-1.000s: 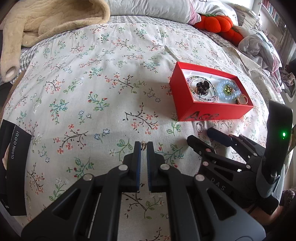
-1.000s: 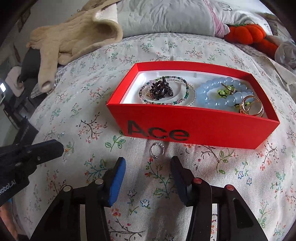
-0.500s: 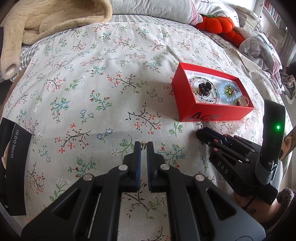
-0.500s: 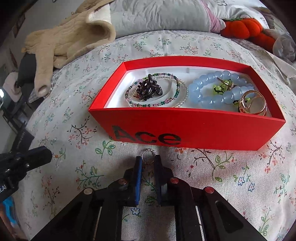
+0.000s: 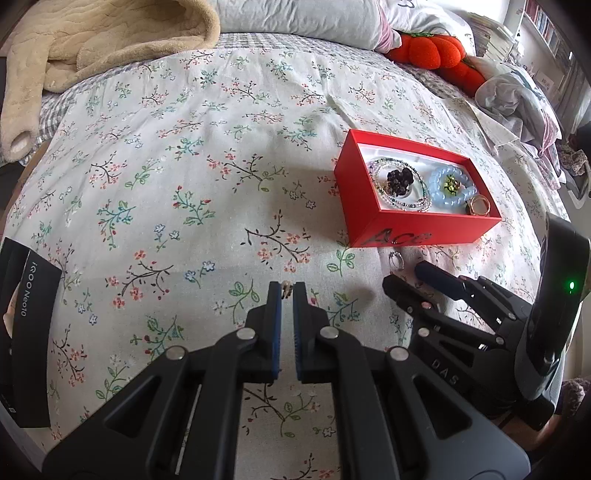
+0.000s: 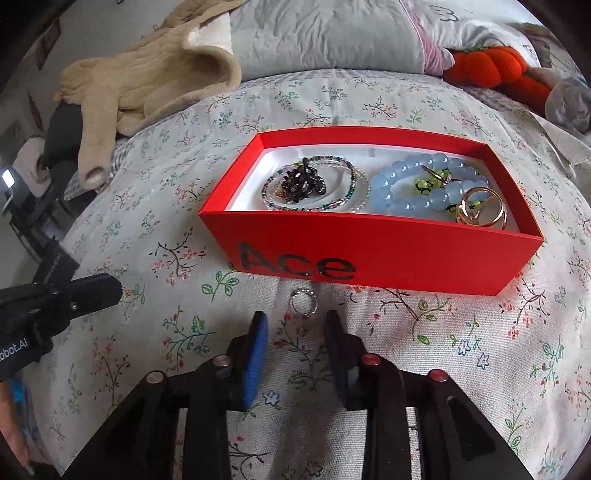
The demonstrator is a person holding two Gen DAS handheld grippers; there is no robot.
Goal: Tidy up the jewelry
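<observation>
A red box (image 6: 369,254) marked "Ace" lies on the flowered bedspread and holds a beaded necklace (image 6: 317,184), a dark hair clip (image 6: 303,181), a blue bead bracelet (image 6: 428,184) and gold rings (image 6: 480,210). It also shows in the left wrist view (image 5: 424,229). A small silver ring (image 6: 303,301) lies on the bedspread just in front of the box, also seen in the left wrist view (image 5: 396,259). My right gripper (image 6: 295,325) is open, its fingertips just short of the ring. My left gripper (image 5: 287,291) is shut on a small gold earring (image 5: 286,288).
A beige fleece garment (image 5: 92,48) and pillows (image 5: 303,18) lie at the head of the bed. An orange plush pumpkin (image 5: 432,51) and crumpled clothes (image 5: 517,96) sit at the back right. A black phone box (image 5: 26,332) lies at the left edge.
My right gripper closed around the silver ring half a second ago, then opened again; the ring lies on the bedspread before the box. My left gripper stayed shut.
</observation>
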